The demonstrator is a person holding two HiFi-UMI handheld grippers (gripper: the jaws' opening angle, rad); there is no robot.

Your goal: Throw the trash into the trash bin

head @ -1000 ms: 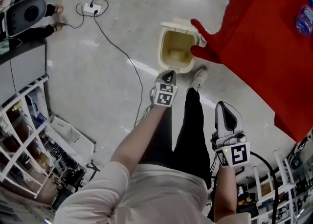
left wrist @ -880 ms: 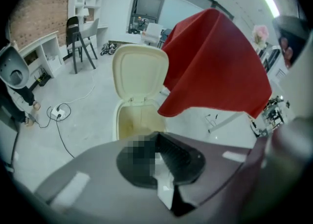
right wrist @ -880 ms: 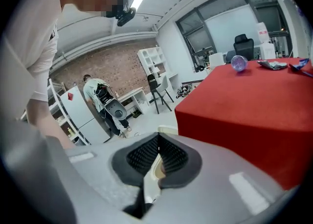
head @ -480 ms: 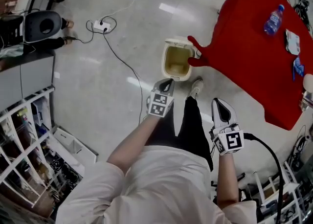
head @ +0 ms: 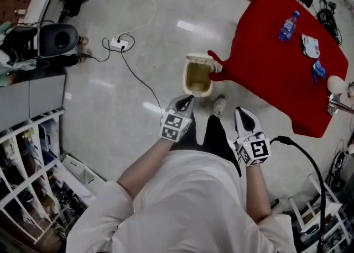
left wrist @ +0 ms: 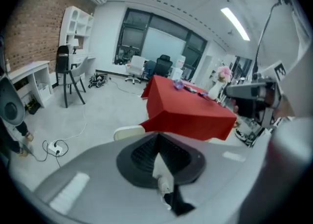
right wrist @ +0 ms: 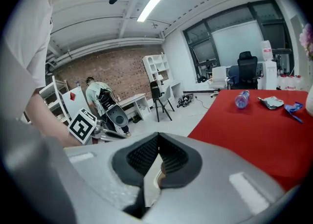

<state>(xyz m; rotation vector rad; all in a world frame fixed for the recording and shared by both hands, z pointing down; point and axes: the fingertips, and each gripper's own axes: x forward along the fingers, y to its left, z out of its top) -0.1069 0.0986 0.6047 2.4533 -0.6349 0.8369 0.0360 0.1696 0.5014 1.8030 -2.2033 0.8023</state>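
Head view: open trash bin (head: pixel 198 78) stands on the floor, just beside the red bench (head: pixel 276 69) corner.
Bottle (head: pixel 289 26): lying on the bench.
Left gripper (head: pixel 187 99): jaws clenched, empty.
Right gripper (head: pixel 241 112): jaws clenched, empty.

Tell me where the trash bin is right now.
In the head view the trash bin stands open on the floor near centre, beside the corner of the red-covered table on its right, just ahead of the left gripper.
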